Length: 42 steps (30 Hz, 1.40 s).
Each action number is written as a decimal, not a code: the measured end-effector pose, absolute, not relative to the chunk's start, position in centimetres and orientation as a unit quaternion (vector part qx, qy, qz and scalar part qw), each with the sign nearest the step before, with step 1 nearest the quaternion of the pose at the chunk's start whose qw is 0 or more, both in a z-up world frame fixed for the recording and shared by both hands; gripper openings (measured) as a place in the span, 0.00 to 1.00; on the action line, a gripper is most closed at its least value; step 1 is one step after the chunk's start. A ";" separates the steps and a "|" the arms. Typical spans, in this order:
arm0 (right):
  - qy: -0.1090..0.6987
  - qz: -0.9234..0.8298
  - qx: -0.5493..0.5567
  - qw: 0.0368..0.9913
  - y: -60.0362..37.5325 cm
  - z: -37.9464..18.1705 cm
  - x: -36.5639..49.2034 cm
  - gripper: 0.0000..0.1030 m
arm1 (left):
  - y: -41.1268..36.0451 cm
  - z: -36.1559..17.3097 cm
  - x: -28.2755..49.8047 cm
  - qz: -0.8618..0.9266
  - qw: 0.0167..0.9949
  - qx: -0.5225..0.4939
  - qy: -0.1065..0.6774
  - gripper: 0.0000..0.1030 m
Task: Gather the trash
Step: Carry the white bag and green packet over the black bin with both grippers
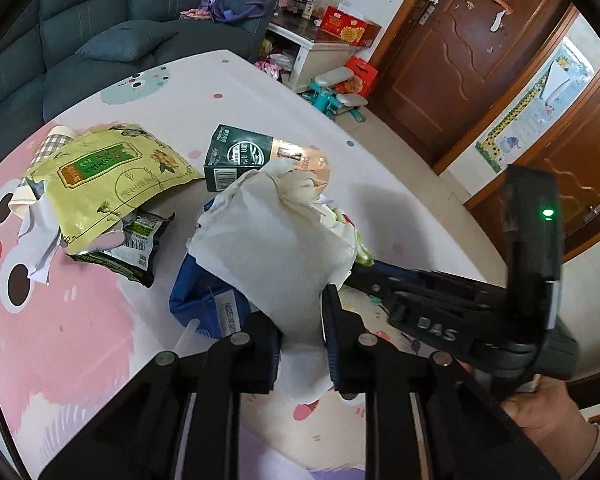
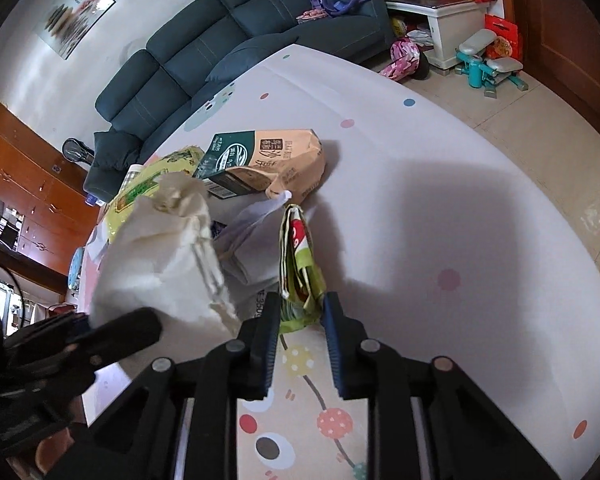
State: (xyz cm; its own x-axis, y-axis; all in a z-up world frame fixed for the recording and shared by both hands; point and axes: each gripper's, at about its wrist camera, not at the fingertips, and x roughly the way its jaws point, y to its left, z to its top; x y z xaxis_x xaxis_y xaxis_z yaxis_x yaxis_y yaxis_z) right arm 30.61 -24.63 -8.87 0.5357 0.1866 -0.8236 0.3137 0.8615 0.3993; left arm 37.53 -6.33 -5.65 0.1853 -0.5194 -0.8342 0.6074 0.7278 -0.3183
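**Pinching two pieces of trash at once**

Holding a crumpled white paper wad (image 1: pixel 276 240), soft and wrinkled, twisted to a small knot at its far end, lifted a little over the table (image 1: pixel 284 92). Squeezing its near end between the pads of the left gripper (image 1: pixel 302 344), probably because the loose paper gives no firm edge. Just beside the wad, toward the right gripper (image 2: pixel 300 320), standing a folded green wrapper (image 2: pixel 300 264) on its edge, with red and white print. Pinching its lower corner there, jaws nearly together. Lying behind the wad: a green and tan carton (image 1: pixel 260 156). Lying to the wad's left: a yellow snack bag (image 1: pixel 112 176) over a dark packet (image 1: pixel 136 248). Peeking out under the wad: a blue bag (image 1: pixel 200 296). Seemingly waiting for collection, all of these.
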 end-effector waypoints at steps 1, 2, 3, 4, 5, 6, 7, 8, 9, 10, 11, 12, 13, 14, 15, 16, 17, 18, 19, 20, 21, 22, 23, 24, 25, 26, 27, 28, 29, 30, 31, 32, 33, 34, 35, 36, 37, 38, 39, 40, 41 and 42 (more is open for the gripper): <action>0.477 -0.043 0.252 0.841 -24.5 -8.8 30.7 0.21 | -6.2 -5.5 37.3 -0.366 0.770 0.044 0.521 0.16; 0.473 -0.045 0.246 0.845 -24.4 -8.7 30.7 0.17 | -6.1 -5.4 37.3 -0.365 0.772 0.046 0.519 0.16; 0.470 -0.045 0.242 0.848 -24.3 -8.6 30.7 0.11 | -5.9 -5.2 37.2 -0.362 0.774 0.048 0.517 0.16; 0.467 -0.045 0.234 0.851 -24.2 -8.3 30.6 0.06 | -5.7 -5.1 37.2 -0.360 0.776 0.048 0.516 0.16; 0.463 -0.046 0.221 0.857 -23.9 -7.7 30.4 0.04 | -5.4 -4.8 37.1 -0.357 0.777 0.048 0.515 0.16; 0.462 -0.044 0.208 0.861 -23.6 -7.2 30.2 0.04 | -5.0 -4.5 37.0 -0.354 0.780 0.048 0.514 0.16; 0.463 -0.045 0.186 0.865 -23.2 -6.4 29.8 0.04 | -4.7 -4.3 36.8 -0.350 0.782 0.051 0.514 0.16; 0.465 -0.045 0.173 0.867 -23.0 -5.8 29.4 0.04 | -4.4 -4.0 36.6 -0.345 0.784 0.054 0.514 0.16; 0.466 -0.043 0.164 0.868 -22.8 -5.2 28.9 0.04 | -4.0 -3.6 36.3 -0.343 0.785 0.055 0.513 0.16; 0.469 -0.041 0.155 0.869 -22.6 -4.6 28.3 0.04 | -3.5 -3.2 35.8 -0.341 0.786 0.056 0.512 0.16; 0.472 -0.038 0.150 0.868 -22.5 -4.1 27.6 0.04 | -3.2 -2.9 35.4 -0.341 0.787 0.058 0.511 0.16; 0.477 -0.031 0.149 0.866 -22.3 -3.6 26.9 0.04 | -2.9 -2.6 34.9 -0.341 0.787 0.061 0.510 0.16; 0.480 -0.026 0.146 0.864 -22.3 -3.3 26.4 0.04 | -2.6 -2.2 34.2 -0.343 0.788 0.064 0.508 0.16; 0.484 -0.021 0.138 0.864 -22.0 -2.8 25.4 0.04 | -2.3 -1.9 33.5 -0.345 0.787 0.065 0.507 0.16; 0.486 -0.018 0.132 0.864 -21.7 -2.4 24.8 0.04 | -2.1 -1.6 32.9 -0.347 0.786 0.066 0.508 0.16; 0.487 -0.011 0.129 0.864 -21.3 -1.9 23.5 0.04 | -1.8 -1.4 32.0 -0.350 0.784 0.067 0.508 0.16; 0.486 -0.008 0.129 0.864 -21.0 -1.5 22.6 0.04 | -1.5 -1.1 31.1 -0.355 0.781 0.067 0.509 0.16; 0.486 -0.004 0.130 0.864 -20.6 -1.0 21.3 0.04 | -1.3 -0.9 29.9 -0.360 0.779 0.070 0.509 0.16; 0.484 -0.001 0.130 0.865 -20.2 -0.8 20.0 0.04 | -1.2 -0.7 28.9 -0.364 0.777 0.072 0.509 0.16; 0.483 0.001 0.132 0.865 -20.0 -0.6 19.0 0.04 | -1.1 -0.6 27.9 -0.368 0.775 0.074 0.508 0.16; 0.483 0.005 0.136 0.865 -19.7 -0.5 17.8 0.04 | -0.8 -0.4 26.5 -0.376 0.771 0.076 0.509 0.16; 0.482 0.007 0.139 0.865 -19.4 -0.3 16.1 0.04 | -0.7 -0.3 25.4 -0.381 0.768 0.077 0.509 0.16; 0.482 0.008 0.141 0.865 -19.1 -0.2 14.9 0.04 | -0.6 -0.1 24.0 -0.388 0.763 0.079 0.510 0.16; 0.483 0.008 0.147 0.863 -18.9 -0.2 13.3 0.04 | -0.5 -0.1 22.9 -0.395 0.760 0.080 0.511 0.16; 0.483 0.007 0.151 0.862 -18.7 -0.1 12.3 0.04 | -0.4 0.0 21.6 -0.401 0.756 0.083 0.510 0.16; 0.483 0.005 0.158 0.861 -18.6 0.0 10.7 0.04 | -0.4 0.1 20.5 -0.405 0.754 0.085 0.510 0.16; 0.482 0.003 0.163 0.861 -18.5 0.1 9.2 0.04 | -0.4 0.2 19.4 -0.410 0.751 0.088 0.510 0.16; 0.481 0.000 0.165 0.861 -18.4 0.2 8.1 0.04 | -0.3 0.3 18.0 -0.416 0.749 0.092 0.508 0.16; 0.479 -0.004 0.171 0.861 -18.4 0.4 6.5 0.04 | -0.4 0.4 16.8 -0.420 0.747 0.095 0.506 0.16; 0.477 -0.007 0.177 0.861 -18.3 0.5 5.5 0.04 | -0.5 0.5 15.4 -0.426 0.745 0.101 0.503 0.16; 0.475 -0.011 0.183 0.861 -18.3 0.6 4.2 0.04 | -0.6 0.5 14.3 -0.430 0.743 0.105 0.502 0.16; 0.473 -0.018 0.190 0.860 -18.4 0.7 2.7 0.04 | -0.8 0.6 13.4 -0.435 0.740 0.108 0.501 0.16; 0.472 -0.024 0.196 0.859 -18.4 0.7 1.3 0.04 | -1.1 0.5 12.1 -0.444 0.734 0.113 0.501 0.16; 0.470 -0.030 0.202 0.859 -18.2 0.6 0.1 0.04 | -1.3 0.4 11.3 -0.449 0.730 0.117 0.502 0.16; 0.470 -0.035 0.207 0.857 -18.3 0.5 -0.8 0.04 | -1.7 0.2 10.2 -0.455 0.724 0.124 0.504 0.16; 0.470 -0.041 0.213 0.855 -18.4 0.3 -1.6 0.04 | -2.2 -0.1 8.7 -0.463 0.715 0.133 0.506 0.16; 0.470 -0.050 0.223 0.853 -18.7 -0.2 -3.0 0.04 | -2.5 -0.5 7.8 -0.468 0.709 0.140 0.508 0.16; 0.471 -0.056 0.231 0.850 -18.8 -0.6 -4.0 0.04 | -2.8 -0.9 6.7 -0.472 0.703 0.150 0.510 0.16; 0.472 -0.065 0.243 0.845 -19.0 -1.3 -5.2 0.04 | -3.4 -1.6 5.3 -0.478 0.695 0.162 0.513 0.16; 0.472 -0.073 0.254 0.841 -19.1 -1.9 -6.1 0.04 | -3.8 -2.1 4.3 -0.481 0.689 0.171 0.514 0.16; 0.473 -0.080 0.262 0.837 -19.3 -2.4 -7.0 0.04 | -4.3 -2.6 3.7 -0.482 0.686 0.179 0.515 0.16; 0.476 -0.088 0.270 0.832 -19.4 -3.2 -8.0 0.04 | -4.8 -3.2 2.8 -0.485 0.680 0.187 0.517 0.16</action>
State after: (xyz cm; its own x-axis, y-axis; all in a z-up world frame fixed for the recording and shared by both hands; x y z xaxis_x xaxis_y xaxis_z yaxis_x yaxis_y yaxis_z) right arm -8.00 -19.37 -3.24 0.5307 0.1101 -0.8404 0.4046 0.8384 0.3653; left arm 2.82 -4.76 -3.20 -0.0040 -0.4656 -0.8850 0.8532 0.4600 -0.2459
